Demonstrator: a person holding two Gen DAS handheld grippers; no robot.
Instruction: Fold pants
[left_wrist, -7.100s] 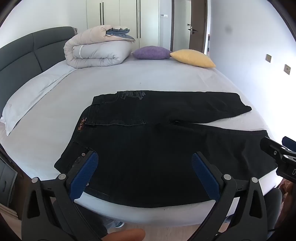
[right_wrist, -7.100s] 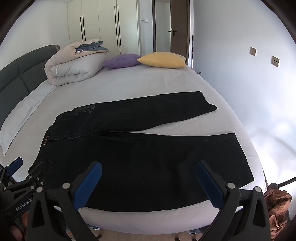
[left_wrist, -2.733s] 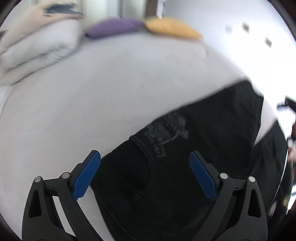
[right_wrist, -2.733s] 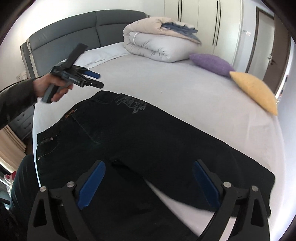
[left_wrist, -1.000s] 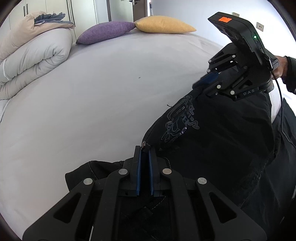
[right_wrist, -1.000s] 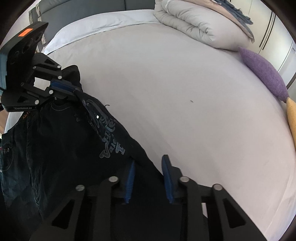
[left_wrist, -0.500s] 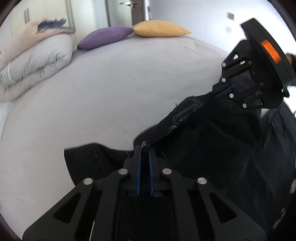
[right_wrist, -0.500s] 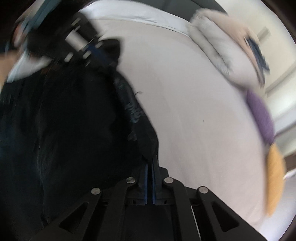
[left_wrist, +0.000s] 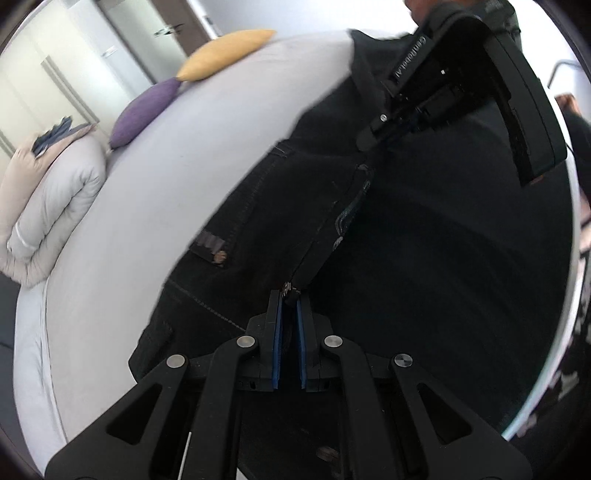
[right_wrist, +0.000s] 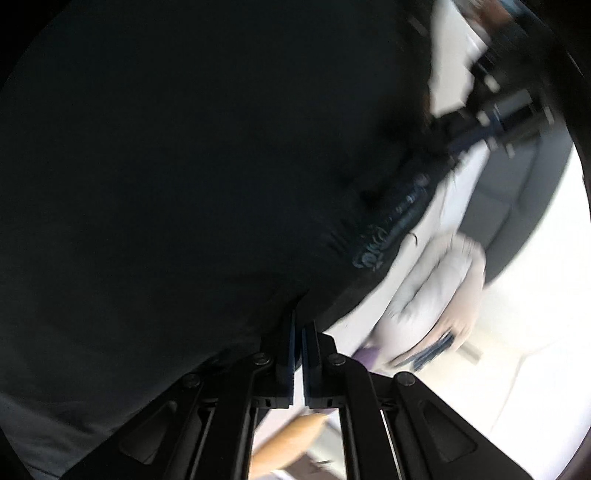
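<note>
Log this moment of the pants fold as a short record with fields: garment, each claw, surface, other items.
garment: black pants, one edge lifted off the bed, stretched between both claws
left claw: shut on the pants' edge
right claw: shut on the pants
surface: bed with light sheet
other items: purple pillow, yellow pillow, rolled duvet

The right tongs (right_wrist: 298, 325) at six o'clock pinch an edge of the black jeans (right_wrist: 184, 166), which fill the view. The blurred left tongs (right_wrist: 476, 127) at two o'clock grip the waistband. A rolled duvet (right_wrist: 439, 288) lies at four o'clock.
</note>
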